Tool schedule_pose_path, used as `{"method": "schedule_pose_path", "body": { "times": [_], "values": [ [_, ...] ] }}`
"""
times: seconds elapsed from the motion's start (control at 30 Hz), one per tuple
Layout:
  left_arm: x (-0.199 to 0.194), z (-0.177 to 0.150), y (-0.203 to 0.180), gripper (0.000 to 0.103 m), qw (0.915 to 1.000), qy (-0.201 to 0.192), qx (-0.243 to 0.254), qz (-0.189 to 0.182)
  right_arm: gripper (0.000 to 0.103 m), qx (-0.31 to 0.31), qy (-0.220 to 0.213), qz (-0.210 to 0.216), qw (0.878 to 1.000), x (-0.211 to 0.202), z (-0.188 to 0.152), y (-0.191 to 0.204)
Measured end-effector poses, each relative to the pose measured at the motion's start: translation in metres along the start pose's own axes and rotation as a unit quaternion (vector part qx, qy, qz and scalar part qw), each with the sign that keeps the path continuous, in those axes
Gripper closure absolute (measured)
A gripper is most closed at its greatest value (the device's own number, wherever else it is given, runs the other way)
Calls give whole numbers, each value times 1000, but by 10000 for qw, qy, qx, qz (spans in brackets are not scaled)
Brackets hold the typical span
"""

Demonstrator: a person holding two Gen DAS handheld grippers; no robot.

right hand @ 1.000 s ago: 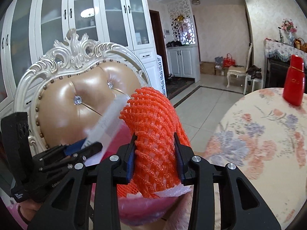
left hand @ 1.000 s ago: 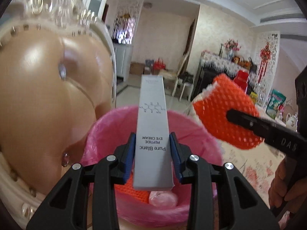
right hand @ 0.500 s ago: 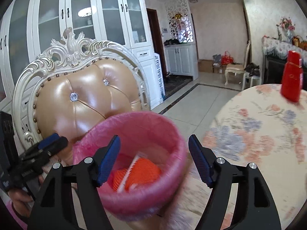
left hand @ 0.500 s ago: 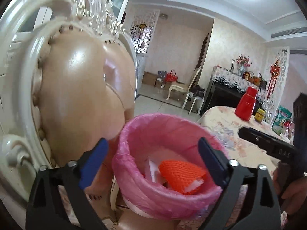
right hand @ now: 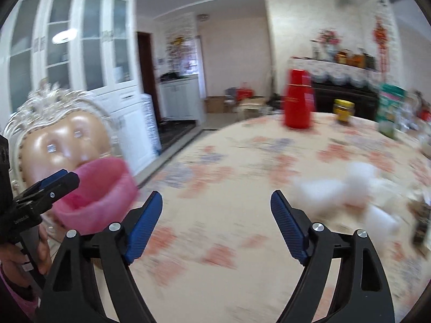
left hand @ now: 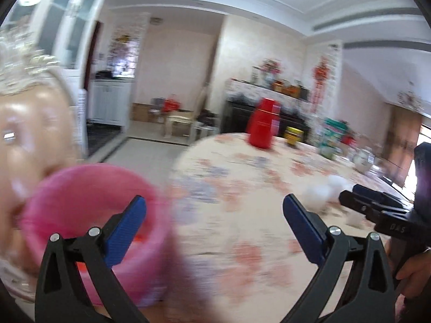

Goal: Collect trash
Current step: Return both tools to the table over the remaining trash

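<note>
Trash bin left of both empty grippers

Pink-lined round trash bin (left hand: 89,188) sits beside the floral tablecloth-covered table (left hand: 242,188), left of both tools. White crumpled tissue scraps (right hand: 355,188) lie on the cloth right of the right gripper (right hand: 216,202), whose jaws are opening, empty. Left gripper (left hand: 214,207) gapes wide, empty. Lettering "DAS" shows on the right tool's body.

The bin (right hand: 99,193) stands at the table's (right hand: 242,215) left edge, before the chair (right hand: 67,134). A flask (right hand: 297,102) and a jar (right hand: 343,110) stand at the table's far side, jar right of flask. Tissues (right hand: 347,188) lie on the table, right.
</note>
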State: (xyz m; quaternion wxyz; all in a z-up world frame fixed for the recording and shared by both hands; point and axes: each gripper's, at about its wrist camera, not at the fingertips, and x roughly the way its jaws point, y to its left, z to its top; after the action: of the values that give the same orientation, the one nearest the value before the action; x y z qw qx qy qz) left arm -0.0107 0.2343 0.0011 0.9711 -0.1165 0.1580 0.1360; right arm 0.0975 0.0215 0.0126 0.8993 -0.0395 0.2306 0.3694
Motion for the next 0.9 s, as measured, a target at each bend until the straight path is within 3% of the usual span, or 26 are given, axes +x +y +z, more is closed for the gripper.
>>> {"method": "schedule_pose_path", "body": {
  "times": [0.27,0.43,0.6,0.73,0.9],
  "values": [
    [55,-14,-128,5,9931,428,397,-1022,24,729,-5,-1127,9909,-56,-25,-124],
    [86,-28,-187,5,9856,822,535,-1376,24,1084,37,-1717,9792,-83,-39,-193],
    [125,-38,-240,5,9770,1243,750,-1559,24,1485,456,-2333,9599,-88,-57,-252],
    [156,-47,-277,5,9721,1471,880,-1603,24,1890,259,-2467,9501,-100,-69,-277],
    [188,-56,-304,5,9674,1737,1002,-1547,24,1888,182,-2532,9486,-105,-74,-284]
  ]
}}
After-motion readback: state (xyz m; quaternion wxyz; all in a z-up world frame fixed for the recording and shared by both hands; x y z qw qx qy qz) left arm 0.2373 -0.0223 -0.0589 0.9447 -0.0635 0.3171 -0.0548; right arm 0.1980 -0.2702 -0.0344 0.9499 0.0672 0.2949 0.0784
